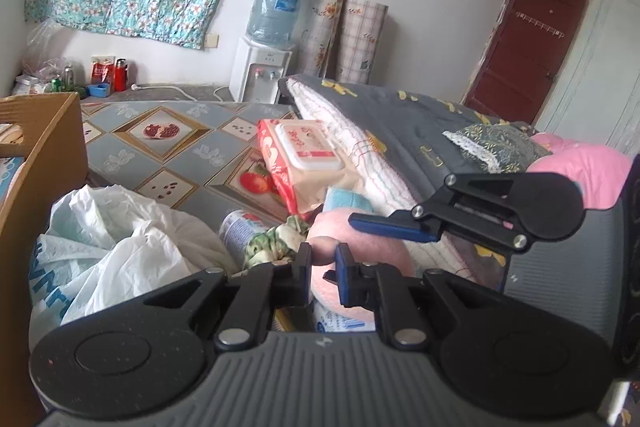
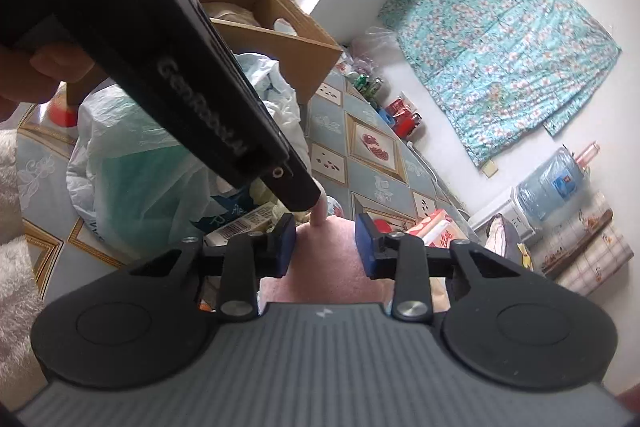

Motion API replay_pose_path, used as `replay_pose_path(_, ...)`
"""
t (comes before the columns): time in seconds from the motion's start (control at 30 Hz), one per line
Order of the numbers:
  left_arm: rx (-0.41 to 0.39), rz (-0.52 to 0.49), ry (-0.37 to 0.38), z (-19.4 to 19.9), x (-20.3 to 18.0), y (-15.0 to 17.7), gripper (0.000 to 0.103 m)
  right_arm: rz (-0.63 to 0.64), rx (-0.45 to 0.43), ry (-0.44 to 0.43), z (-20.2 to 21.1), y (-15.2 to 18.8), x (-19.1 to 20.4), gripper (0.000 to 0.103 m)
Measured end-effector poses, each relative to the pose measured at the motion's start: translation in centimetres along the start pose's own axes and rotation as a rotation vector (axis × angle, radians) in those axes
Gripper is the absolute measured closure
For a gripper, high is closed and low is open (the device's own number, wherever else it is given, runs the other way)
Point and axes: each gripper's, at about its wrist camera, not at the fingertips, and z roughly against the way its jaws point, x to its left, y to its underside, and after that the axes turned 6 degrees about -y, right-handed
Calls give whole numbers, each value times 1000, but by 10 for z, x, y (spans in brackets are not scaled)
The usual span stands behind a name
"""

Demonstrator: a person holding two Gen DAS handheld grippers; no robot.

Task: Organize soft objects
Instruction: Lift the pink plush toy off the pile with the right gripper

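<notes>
A soft pink towel (image 1: 352,247) lies on the patterned bed among other items. In the left wrist view my left gripper (image 1: 324,261) is shut on a small fold of it, its jaws almost touching. My right gripper (image 1: 362,221) comes in from the right, rolled on its side, with one blue finger lying over the towel. In the right wrist view the pink towel (image 2: 326,259) fills the gap between the blue pads (image 2: 287,245) of my right gripper (image 2: 326,247), which press on its sides. My left gripper (image 2: 310,201) reaches in from the upper left and pinches the towel's far edge.
A cardboard box (image 1: 40,155) stands at the left, with a crumpled white plastic bag (image 1: 120,247) in front of it. A wet-wipes pack (image 1: 304,151), a green patterned cloth (image 1: 276,243), a folded grey quilt (image 1: 400,123) and a pink pillow (image 1: 588,171) lie around the towel. A water dispenser (image 1: 260,75) stands by the wall.
</notes>
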Motion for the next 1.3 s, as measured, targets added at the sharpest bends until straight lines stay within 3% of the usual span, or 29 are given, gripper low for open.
replay_pose_path(0.13,-45,31,20,10,4,-2,76,-119,-15,2,4,5,-19,79)
replay_pose_path(0.27,-85,40,-15,14,8,-1,68,-291,-41,-5,14,19,-43,82)
replay_pose_path(0.33,-69,12,-34,9,6,0,63,-390,-58,-11,18,28,-58,83)
replay_pose_path(0.47,-15,-89,-7,-5,-10,10,38,-602,-97,-32,27,58,-87,85)
replay_pose_path(0.67,9,-230,29,-30,-47,23,23,-794,-131,-78,29,92,-104,87)
replay_pose_path(0.9,-42,-269,59,-48,-76,23,18,-866,-135,-121,30,99,-108,87)
replay_pose_path(1.0,-30,-270,39,-60,-83,21,18,-858,-132,-129,29,95,-107,87)
replay_pose_path(1.13,1,-218,13,-71,-80,18,33,-827,-117,-136,28,88,-104,87)
replay_pose_path(1.3,8,-186,32,-71,-73,18,34,-760,-113,-137,24,76,-100,84)
